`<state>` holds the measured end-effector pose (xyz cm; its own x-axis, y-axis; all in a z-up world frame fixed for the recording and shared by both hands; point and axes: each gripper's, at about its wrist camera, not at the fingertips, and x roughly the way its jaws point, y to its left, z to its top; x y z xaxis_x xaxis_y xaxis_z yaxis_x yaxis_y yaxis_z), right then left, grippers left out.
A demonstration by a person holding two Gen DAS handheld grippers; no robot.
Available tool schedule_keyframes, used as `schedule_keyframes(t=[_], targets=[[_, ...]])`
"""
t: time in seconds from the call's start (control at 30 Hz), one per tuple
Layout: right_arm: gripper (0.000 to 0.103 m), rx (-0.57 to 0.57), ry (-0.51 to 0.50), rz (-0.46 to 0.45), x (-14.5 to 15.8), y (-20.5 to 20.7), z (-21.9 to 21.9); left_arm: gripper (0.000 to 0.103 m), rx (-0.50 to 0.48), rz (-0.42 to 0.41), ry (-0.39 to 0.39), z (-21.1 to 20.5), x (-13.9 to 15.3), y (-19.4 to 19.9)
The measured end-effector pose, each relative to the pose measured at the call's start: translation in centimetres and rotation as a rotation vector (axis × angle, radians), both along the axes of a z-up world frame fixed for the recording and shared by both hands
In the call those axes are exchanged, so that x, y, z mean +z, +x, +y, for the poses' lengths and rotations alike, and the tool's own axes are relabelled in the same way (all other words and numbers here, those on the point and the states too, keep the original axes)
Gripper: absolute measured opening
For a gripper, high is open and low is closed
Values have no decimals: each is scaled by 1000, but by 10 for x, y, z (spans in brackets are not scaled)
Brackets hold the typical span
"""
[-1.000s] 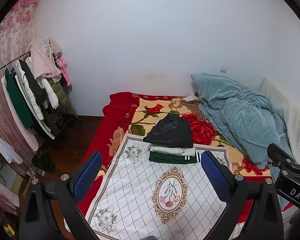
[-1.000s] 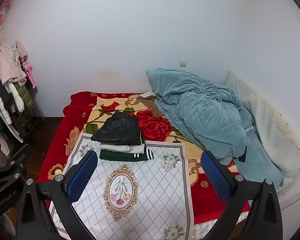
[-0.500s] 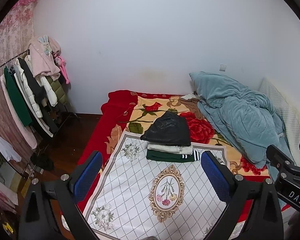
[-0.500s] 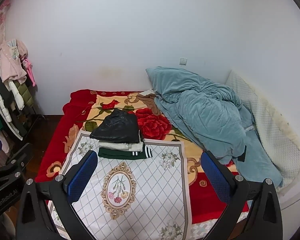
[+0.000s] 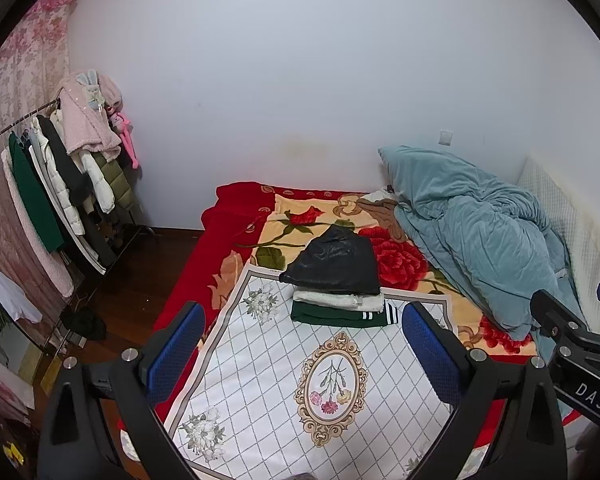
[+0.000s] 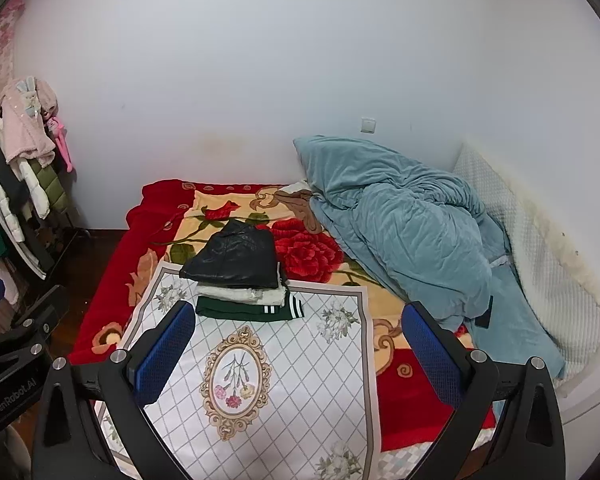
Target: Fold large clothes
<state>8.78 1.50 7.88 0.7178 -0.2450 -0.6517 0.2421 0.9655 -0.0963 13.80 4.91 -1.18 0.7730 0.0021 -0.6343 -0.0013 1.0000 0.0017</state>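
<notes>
A stack of folded clothes lies on the bed: a black garment on top, a white one under it, a dark green one with white stripes at the bottom. It also shows in the right wrist view. A white mat with a diamond grid is spread in front of it. My left gripper is open and empty, held above the mat. My right gripper is open and empty, above the mat as well.
A crumpled teal duvet fills the bed's right side, with a white quilted cushion against the wall. A rack of hanging clothes stands on the left over dark wooden floor. The red floral blanket covers the bed.
Both grippers have drifted slightly back and up, so the bed and the stack sit a little lower in view. Nothing on the bed has moved.
</notes>
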Motion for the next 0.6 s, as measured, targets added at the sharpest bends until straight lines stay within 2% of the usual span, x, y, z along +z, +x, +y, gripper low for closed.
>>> schedule_keyframes(t=[0.6], targets=[[103, 11, 14, 0, -2, 3, -4, 101, 6, -1, -3, -1, 2, 0]])
